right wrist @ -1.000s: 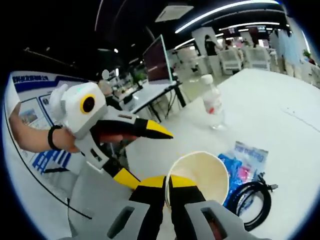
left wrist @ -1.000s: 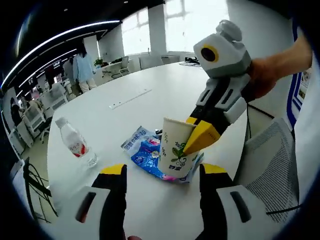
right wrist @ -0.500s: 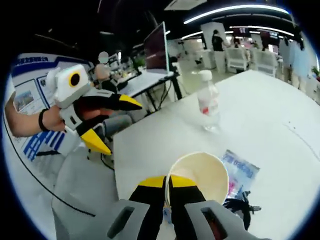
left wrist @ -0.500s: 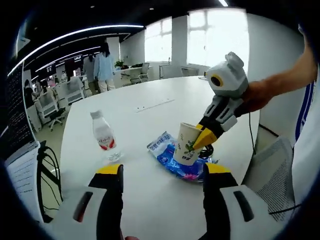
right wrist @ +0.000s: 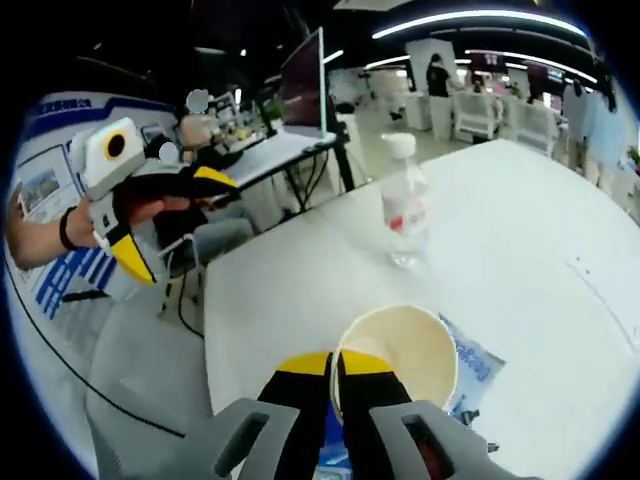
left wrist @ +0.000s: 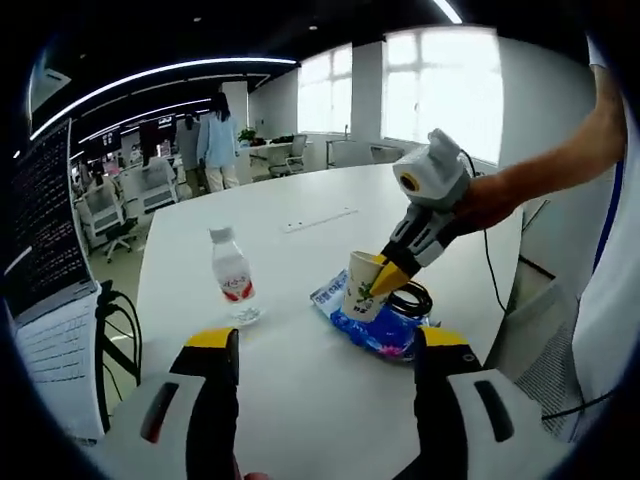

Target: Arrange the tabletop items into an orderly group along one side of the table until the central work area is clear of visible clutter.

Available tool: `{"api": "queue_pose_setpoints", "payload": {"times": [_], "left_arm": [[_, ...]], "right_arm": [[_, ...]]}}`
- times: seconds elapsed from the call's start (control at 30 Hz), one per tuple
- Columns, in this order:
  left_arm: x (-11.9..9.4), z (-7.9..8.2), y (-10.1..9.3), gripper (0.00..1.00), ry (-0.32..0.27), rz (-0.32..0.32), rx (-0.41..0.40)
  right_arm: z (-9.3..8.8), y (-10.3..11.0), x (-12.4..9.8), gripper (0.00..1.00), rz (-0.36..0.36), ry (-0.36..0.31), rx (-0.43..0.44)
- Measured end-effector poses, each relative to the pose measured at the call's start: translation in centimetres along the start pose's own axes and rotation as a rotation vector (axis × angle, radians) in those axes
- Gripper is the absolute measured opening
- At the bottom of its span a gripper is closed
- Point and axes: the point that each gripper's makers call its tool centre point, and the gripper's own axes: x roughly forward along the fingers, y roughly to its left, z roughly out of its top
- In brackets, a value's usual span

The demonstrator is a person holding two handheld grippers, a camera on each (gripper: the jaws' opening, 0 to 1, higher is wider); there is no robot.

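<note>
Midway through the tidying, the right gripper pinched the rim of a paper cup above a blue packet near the table edge, the left gripper spread empty, a water bottle unsorted.

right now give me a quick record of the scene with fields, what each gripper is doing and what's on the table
left gripper: open, holding nothing, over the near table edge
right gripper: shut on the rim of the paper cup
paper cup: tilted, its base at the blue packet
water bottle: upright, capped, apart from the cup
black cable: coiled beside the packet, behind the cup
table: white, bare in the far middle
background: office chairs, people standing
</note>
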Motion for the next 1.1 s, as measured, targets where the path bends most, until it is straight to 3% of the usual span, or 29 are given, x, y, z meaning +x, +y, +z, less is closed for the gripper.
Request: {"api": "queue_pose_setpoints", "payload": {"times": [0.27,0.43,0.63,0.87,1.1], "left_arm": [[-1.4,0.0,0.1,0.77,-0.018,-0.011,-0.026],[-1.8,0.1,-0.9,0.84,-0.017,-0.032,-0.038],[-2.1,0.4,-2.0,0.86,-0.007,-0.047,-0.025],[-2.5,1.2,-2.4,0.85,-0.023,-0.057,-0.029],[-2.8,1.5,-2.4,0.84,-0.029,-0.058,-0.036]], "right_arm": [[1.7,-2.6,1.7,0.00,-0.040,0.030,-0.036],[3.1,-3.5,2.7,0.00,-0.049,0.040,-0.059],[4.6,-4.5,4.0,0.00,-0.060,0.043,-0.072],[4.9,-4.4,5.2,0.00,-0.082,0.079,-0.096],[5.6,-6.5,6.7,0.00,-0.103,0.118,-0.114]]}}
